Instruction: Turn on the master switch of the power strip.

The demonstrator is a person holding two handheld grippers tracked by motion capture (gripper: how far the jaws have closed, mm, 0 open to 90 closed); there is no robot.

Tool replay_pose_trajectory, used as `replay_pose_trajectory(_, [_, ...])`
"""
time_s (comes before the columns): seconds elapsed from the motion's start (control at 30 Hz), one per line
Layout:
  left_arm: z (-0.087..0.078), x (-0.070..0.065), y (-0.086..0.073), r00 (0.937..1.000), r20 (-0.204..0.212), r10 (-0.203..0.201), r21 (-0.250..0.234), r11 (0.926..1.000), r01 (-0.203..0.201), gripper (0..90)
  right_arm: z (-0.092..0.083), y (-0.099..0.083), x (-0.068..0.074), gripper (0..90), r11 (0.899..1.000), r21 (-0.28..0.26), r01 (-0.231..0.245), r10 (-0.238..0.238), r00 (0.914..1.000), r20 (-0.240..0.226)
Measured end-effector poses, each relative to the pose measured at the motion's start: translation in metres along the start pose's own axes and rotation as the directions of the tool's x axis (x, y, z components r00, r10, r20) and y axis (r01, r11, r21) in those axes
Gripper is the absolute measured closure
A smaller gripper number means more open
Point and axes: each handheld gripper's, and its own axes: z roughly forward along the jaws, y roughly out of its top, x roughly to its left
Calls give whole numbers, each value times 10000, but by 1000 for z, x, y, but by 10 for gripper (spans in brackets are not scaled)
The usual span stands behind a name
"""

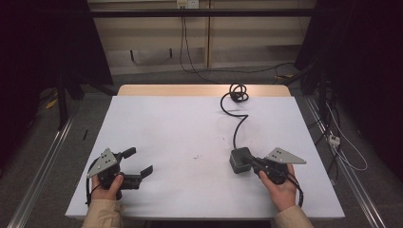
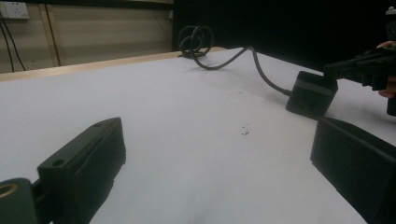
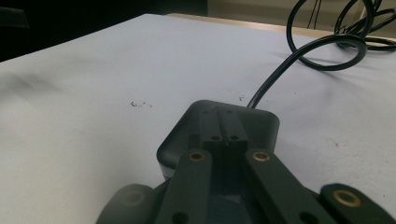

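Note:
A black power adapter (image 1: 240,160) lies on the white table top (image 1: 166,123) at the right front, and its cable (image 1: 236,121) runs back to a coil. My right gripper (image 1: 251,160) is shut, its two jaws pressed together and lying over the top of the adapter (image 3: 187,135) with nothing between them. In the right gripper view the closed tips (image 3: 224,123) sit on the adapter's upper face. My left gripper (image 1: 139,161) rests at the left front, open, with bare table between its fingers (image 2: 217,135). From there the adapter (image 2: 310,93) and the right gripper (image 2: 336,70) show at the right.
The cable's coil (image 1: 237,92) lies at the table's far edge, by a strip of bare wood (image 1: 166,89). Small dark specks (image 1: 197,156) mark the middle of the table. Loose cables (image 1: 342,147) trail on the floor to the right.

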Motion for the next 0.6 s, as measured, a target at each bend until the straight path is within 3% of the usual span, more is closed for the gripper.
replay_pose_trajectory(0.6, [1,0,0,10000,38,40,57,10000,-40,29,0,0,1,900,10000,30,-55,55,10000,41])
